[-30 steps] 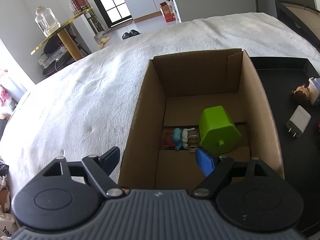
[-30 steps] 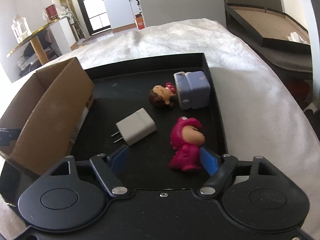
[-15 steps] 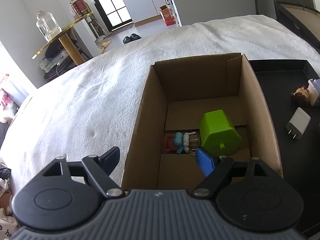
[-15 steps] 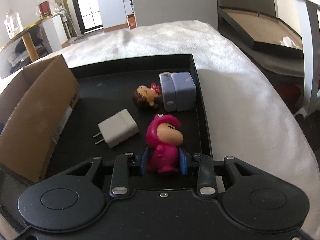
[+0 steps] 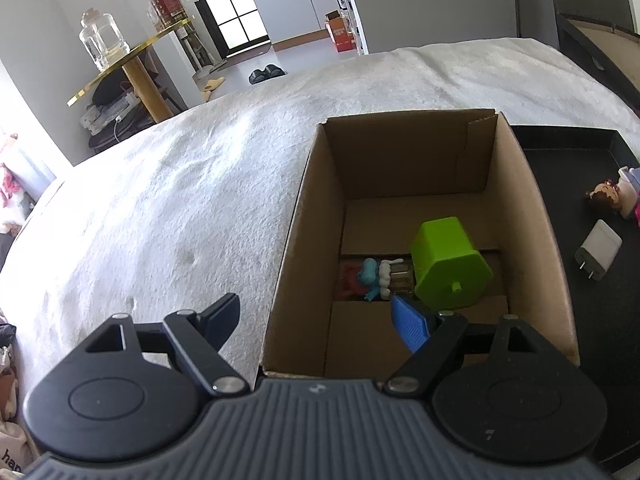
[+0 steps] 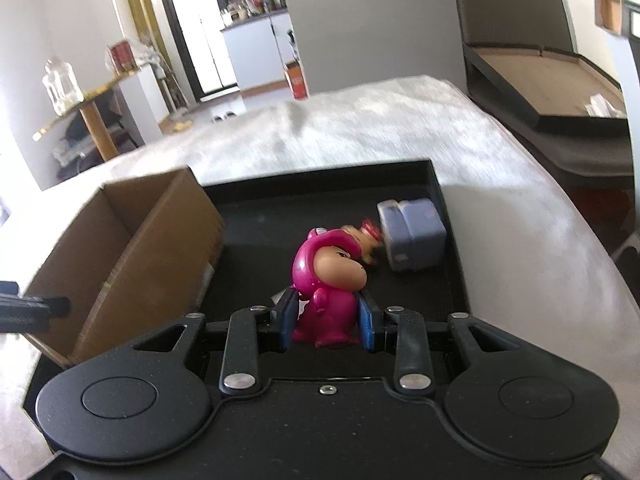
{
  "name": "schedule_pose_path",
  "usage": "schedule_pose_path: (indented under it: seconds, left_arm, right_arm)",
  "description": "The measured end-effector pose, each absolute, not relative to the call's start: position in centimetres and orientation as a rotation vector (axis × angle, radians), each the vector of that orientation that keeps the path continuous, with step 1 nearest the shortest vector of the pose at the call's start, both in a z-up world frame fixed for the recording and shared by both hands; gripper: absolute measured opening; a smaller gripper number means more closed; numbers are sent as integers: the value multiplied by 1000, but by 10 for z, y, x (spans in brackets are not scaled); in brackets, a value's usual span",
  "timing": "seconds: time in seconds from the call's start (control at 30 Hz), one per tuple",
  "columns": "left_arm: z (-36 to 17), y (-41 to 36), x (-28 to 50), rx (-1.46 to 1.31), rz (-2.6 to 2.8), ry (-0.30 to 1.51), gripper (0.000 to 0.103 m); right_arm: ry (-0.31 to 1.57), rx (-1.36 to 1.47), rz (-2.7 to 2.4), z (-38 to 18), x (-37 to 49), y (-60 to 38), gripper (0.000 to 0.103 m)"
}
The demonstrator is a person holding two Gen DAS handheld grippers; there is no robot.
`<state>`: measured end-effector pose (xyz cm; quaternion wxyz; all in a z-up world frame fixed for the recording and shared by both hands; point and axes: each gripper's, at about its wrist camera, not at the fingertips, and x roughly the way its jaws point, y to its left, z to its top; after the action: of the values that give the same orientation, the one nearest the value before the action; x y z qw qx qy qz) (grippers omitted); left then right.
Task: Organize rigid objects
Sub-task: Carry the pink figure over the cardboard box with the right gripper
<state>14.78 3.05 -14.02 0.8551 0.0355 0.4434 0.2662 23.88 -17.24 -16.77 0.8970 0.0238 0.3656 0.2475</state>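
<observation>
Over the black tray (image 6: 440, 184), right gripper (image 6: 326, 318) now has the pink figurine (image 6: 328, 284) pinched at the torso between both fingers and lifted clear of the tray floor; half a second back it was clamped but still sitting on the tray, a second back the fingers were wide around it. Right view is motion-blurred, so the hand is mid-move. Reads as pick done, transfer to the cardboard box (image 5: 416, 224) next; box sits just left of the tray, touching or nearly so. Left gripper (image 5: 316, 318) unchanged: fingers wide, holding nothing, hovering at the box's near edge. Box already holds a green block (image 5: 448, 264) and a small blue-and-white toy (image 5: 376, 278). Left on the tray: white charger (image 5: 598, 248), dark-haired doll (image 5: 604, 196), lavender block (image 6: 412, 236). Everything rests on a white bedcover (image 5: 160, 208), no desk visible. No legible brands or text on the task items; the red tin label on the background shelf is too small to read.
</observation>
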Motion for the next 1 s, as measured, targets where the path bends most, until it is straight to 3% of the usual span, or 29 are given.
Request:
schedule_pose_path:
  seconds: [0.63, 0.87, 1.0]
  left_arm:
    - [-133, 42, 143, -37, 528, 839, 81]
    - [-134, 45, 138, -49, 526, 819, 76]
    - [-134, 48, 137, -60, 528, 818, 67]
  right_arm:
    - [606, 37, 681, -135, 224, -128, 31]
    - [579, 25, 716, -126, 220, -106, 31]
    - [577, 17, 726, -124, 220, -97, 31]
